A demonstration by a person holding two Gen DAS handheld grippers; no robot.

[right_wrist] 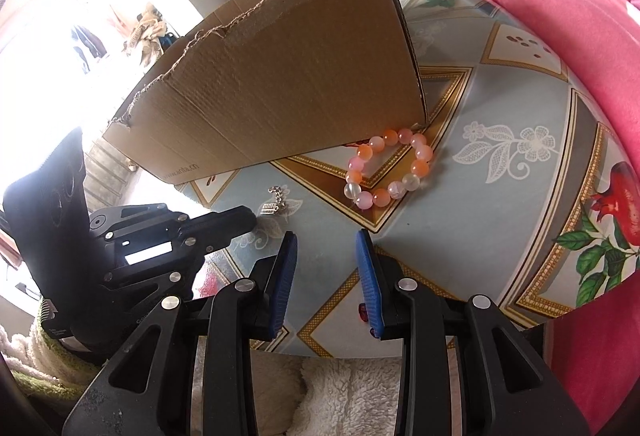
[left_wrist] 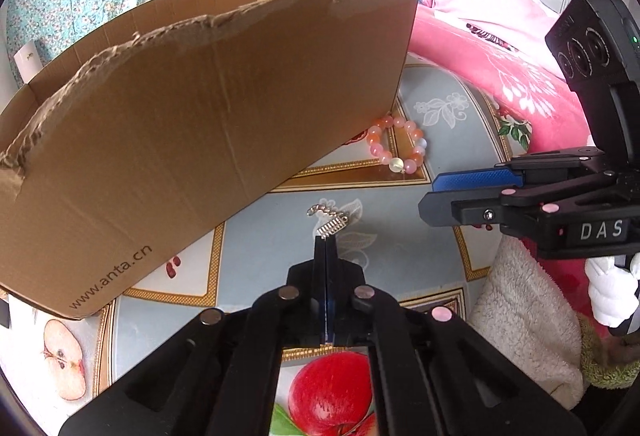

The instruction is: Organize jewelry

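A small silver chain (left_wrist: 329, 221) lies on the patterned tablecloth (left_wrist: 400, 236), in front of a torn cardboard box (left_wrist: 200, 108). My left gripper (left_wrist: 326, 241) is shut, and the chain's near end sits pinched at its tips. In the right wrist view the same left gripper (right_wrist: 253, 218) touches the chain (right_wrist: 274, 205). A pink and orange bead bracelet (left_wrist: 400, 145) rests by the box's right corner; it is the bracelet (right_wrist: 390, 169) ahead of my right gripper (right_wrist: 326, 236). The right gripper (left_wrist: 430, 195) is open, empty, and held above the cloth.
The cardboard box (right_wrist: 280, 84) fills the left and far side of the table. Pink bedding (right_wrist: 560, 16) lies along the right edge. A fleecy sleeve (left_wrist: 528, 324) and a white-gloved hand (left_wrist: 612, 292) are at the near right. The table's near rim (right_wrist: 440, 346) is close below.
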